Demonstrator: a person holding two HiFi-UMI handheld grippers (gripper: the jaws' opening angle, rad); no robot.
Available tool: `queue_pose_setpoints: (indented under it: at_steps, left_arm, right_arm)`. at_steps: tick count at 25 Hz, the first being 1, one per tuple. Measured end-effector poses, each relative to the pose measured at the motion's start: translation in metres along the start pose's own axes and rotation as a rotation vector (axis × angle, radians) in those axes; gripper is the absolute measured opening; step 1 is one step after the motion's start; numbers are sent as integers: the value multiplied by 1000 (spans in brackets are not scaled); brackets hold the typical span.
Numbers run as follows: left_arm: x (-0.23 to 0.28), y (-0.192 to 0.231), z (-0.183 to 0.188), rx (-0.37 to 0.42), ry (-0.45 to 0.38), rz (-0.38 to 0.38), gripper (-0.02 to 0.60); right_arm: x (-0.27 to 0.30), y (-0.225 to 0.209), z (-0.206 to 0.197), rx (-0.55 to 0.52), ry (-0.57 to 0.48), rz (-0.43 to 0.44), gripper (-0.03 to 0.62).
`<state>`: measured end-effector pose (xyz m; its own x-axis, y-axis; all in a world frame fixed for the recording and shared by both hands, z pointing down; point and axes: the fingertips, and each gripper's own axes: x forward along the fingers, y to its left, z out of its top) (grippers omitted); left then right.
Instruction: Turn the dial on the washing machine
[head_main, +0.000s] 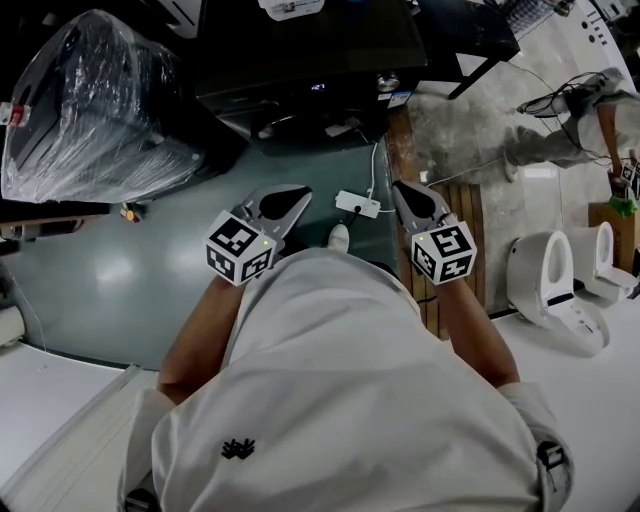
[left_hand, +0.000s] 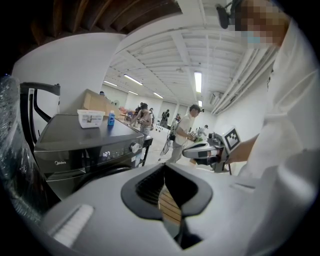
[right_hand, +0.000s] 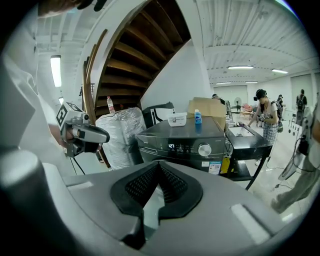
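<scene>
The round silver dial (right_hand: 204, 149) sits on the front of the dark grey washing machine (right_hand: 165, 137), well apart from the right claw (right_hand: 159, 164) and the left claw (left_hand: 164, 166). Both claws are pinched together and empty. The reach has not begun, I think. Next, one claw must go to the dial, spread and pinch it.

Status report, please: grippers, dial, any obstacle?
Left gripper shut, empty. Right gripper shut, empty. Dial on washer untouched, both grippers short of it. Power strip on floor ahead.
</scene>
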<state>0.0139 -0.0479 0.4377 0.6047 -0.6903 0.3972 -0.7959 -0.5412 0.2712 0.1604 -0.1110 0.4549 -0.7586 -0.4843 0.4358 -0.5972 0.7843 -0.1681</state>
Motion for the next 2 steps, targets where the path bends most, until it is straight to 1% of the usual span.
queue_pose_setpoints:
  at_steps: [2]
  left_arm:
    - [0, 1, 1, -1, 1, 0, 58]
  right_arm:
    - [2, -1, 1, 0, 2, -2, 2]
